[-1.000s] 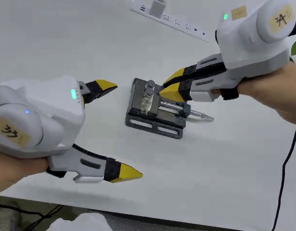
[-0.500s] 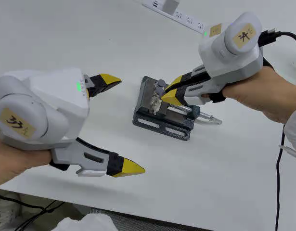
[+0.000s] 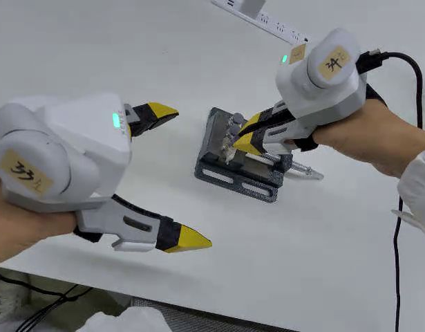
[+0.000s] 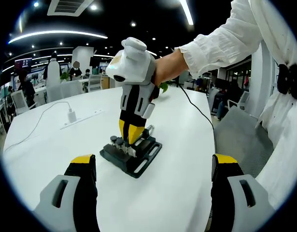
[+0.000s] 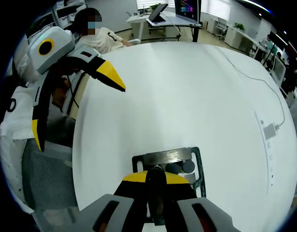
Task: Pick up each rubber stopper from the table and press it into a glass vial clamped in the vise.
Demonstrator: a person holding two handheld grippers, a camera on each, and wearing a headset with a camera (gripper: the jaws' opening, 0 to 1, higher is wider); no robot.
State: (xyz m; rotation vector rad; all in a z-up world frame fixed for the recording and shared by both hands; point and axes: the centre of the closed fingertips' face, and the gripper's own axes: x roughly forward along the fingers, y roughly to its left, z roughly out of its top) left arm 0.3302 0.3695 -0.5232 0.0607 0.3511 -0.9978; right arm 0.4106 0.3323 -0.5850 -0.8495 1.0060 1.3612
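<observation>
- Rubber stoppers (image 5: 188,166), dark grey and round-topped, stand in a short row along the top of the vise (image 3: 233,181). Each seems to cap a clear glass vial (image 3: 229,144) pinched upright between the vise's two plates.
- The vise is dark, dull metal, a blocky shape with long slots cut in its base. A bright steel screw handle (image 3: 305,171) sticks out of one end.
- The right gripper (image 3: 245,143) points down onto that row. Its yellow-tipped fingers are clenched close around the end stopper (image 5: 155,175), which shows as a dark plug between the tips in the right gripper view.
- The left gripper (image 3: 177,175) is held well apart from the vise, its fingers released and spread wide with nothing between them.
- Both grippers have smooth white plastic bodies, black finger shanks and wedge-shaped yellow tips.
- The surface (image 3: 323,256) is plain white, smooth and matte, with a rounded edge.
- A white power strip (image 3: 260,15) lies at its far side, and a black cable (image 3: 399,228) trails across it near the right hand.
- Beyond it is an open office with long ceiling light strips (image 4: 56,35), other white desks and chairs (image 4: 18,99).
</observation>
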